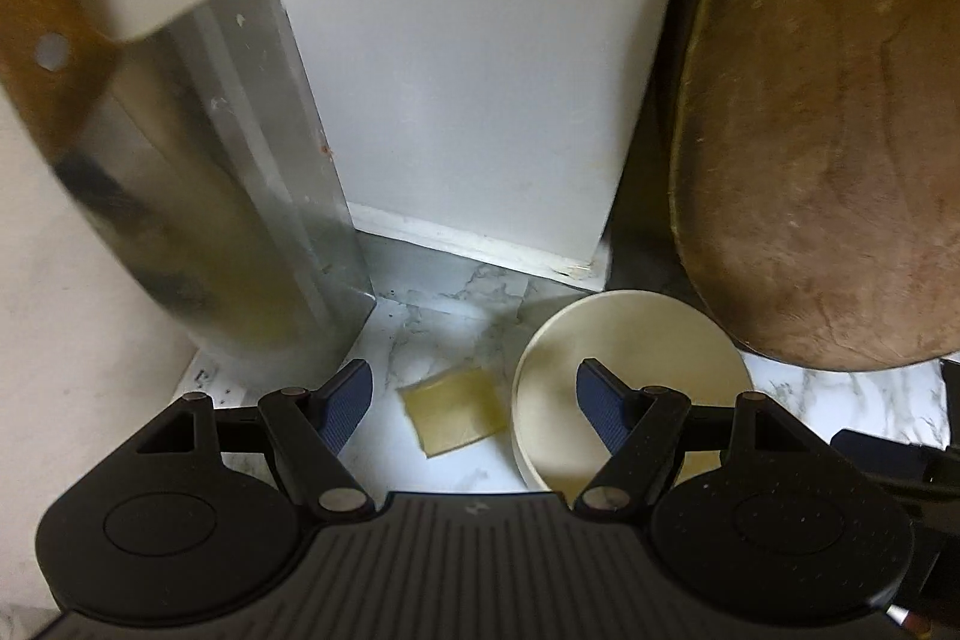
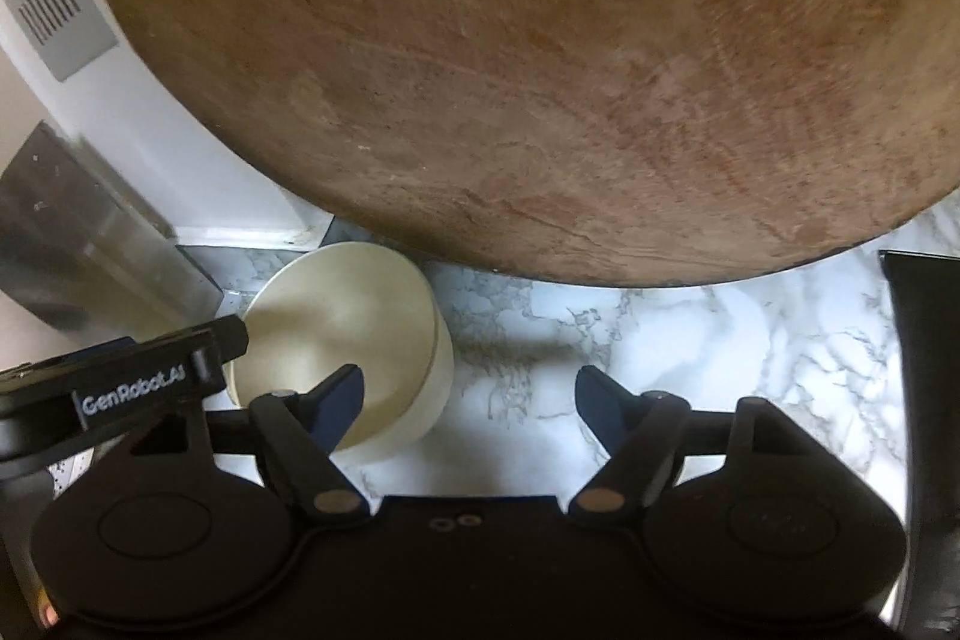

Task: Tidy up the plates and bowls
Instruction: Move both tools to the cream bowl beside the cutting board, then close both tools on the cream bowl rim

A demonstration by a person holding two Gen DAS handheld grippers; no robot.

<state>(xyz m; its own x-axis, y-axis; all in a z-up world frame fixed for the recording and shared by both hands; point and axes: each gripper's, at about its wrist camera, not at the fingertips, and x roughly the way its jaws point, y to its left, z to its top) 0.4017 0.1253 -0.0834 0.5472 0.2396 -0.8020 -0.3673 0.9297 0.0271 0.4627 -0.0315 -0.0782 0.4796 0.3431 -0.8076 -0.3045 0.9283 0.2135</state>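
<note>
The bowl point(image 1: 630, 388) is cream, round and straight-walled, and sits upright and empty on the marbled surface point(image 2: 690, 340) near its back edge, just in front of the big wooden board point(image 2: 510, 58) that leans there and close to the foot of the white panel point(image 1: 468, 100). It looks like glazed ceramic or hard plastic, I cannot tell which: stiff either way, probably light enough for one grip, smooth and likely slippery on the wall, and liable to chip if knocked against the board. The rim is the sensible place to take it, one finger inside and one outside the wall on the near side, since the whole width looks too much for the jaws. The left hand-held gripper point(image 1: 474, 400) has its jaws well apart and holds nothing; its right finger point(image 1: 600, 400) hangs over the bowl's inside, the other over bare surface beside a small yellowish scrap point(image 1: 453, 415). The right hand-held gripper point(image 2: 471, 403) also stands apart and empty, its left finger point(image 2: 339, 406) over the bowl's near wall, the other over bare marble. Whether either finger touches the bowl I cannot tell.
</note>
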